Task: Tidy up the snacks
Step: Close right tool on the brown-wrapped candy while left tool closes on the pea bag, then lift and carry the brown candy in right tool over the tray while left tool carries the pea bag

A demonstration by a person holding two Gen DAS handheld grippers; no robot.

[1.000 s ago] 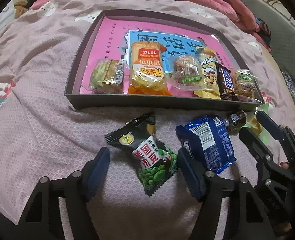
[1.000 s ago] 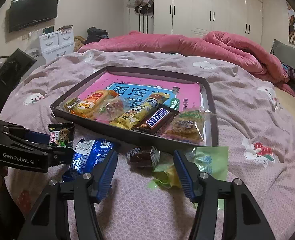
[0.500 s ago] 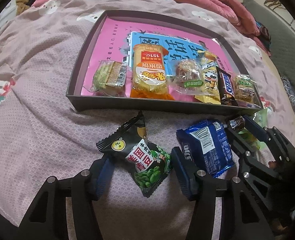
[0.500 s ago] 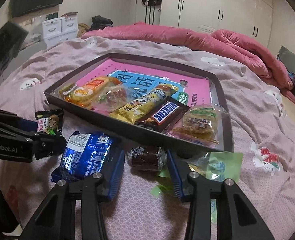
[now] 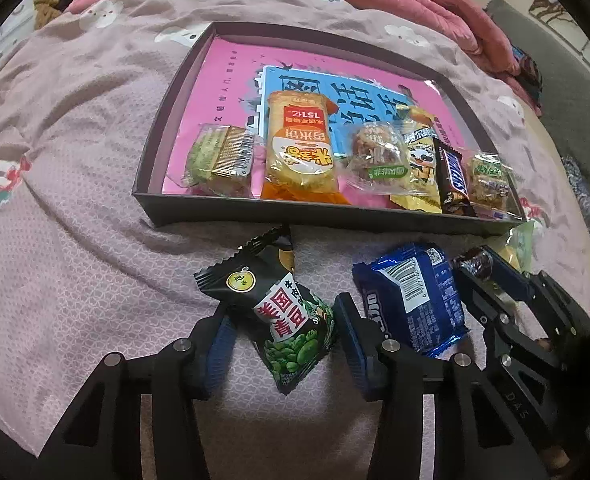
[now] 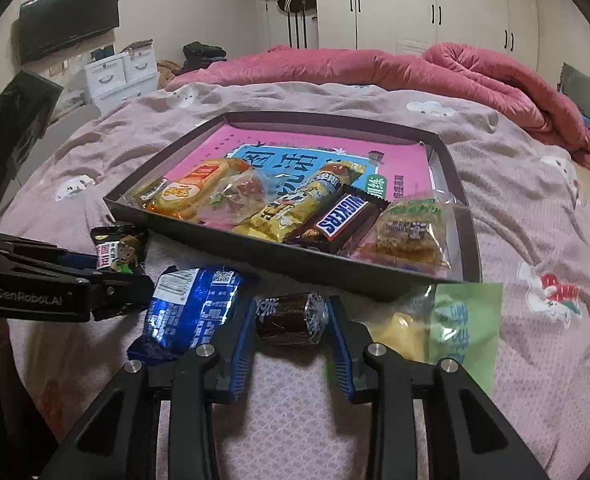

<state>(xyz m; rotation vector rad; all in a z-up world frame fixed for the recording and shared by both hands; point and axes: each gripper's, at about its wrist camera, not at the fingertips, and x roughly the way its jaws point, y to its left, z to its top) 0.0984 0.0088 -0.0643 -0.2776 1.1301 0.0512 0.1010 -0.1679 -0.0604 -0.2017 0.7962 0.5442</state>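
Observation:
A dark tray (image 5: 335, 216) (image 6: 279, 254) lies on the bed with several wrapped snacks lined along its near wall. In front of it lie a black green-pea packet (image 5: 279, 312) (image 6: 119, 254), a blue cookie packet (image 5: 411, 296) (image 6: 193, 308), a small brown wrapped candy (image 6: 291, 314) (image 5: 473, 266) and a green-yellow packet (image 6: 451, 328). My left gripper (image 5: 283, 332) has its jaws close on both sides of the pea packet. My right gripper (image 6: 291, 330) has its jaws close on both sides of the brown candy. Both snacks rest on the bedspread.
The pink-grey bedspread (image 5: 75, 200) covers the bed. A rumpled pink quilt (image 6: 435, 68) lies behind the tray. White wardrobes (image 6: 435, 4), drawers (image 6: 119, 76) and a wall TV (image 6: 69, 18) stand beyond the bed.
Both grippers have moved forward and narrowed: the left around the pea packet, the right around the brown candy. The snacks have not left the bedspread.

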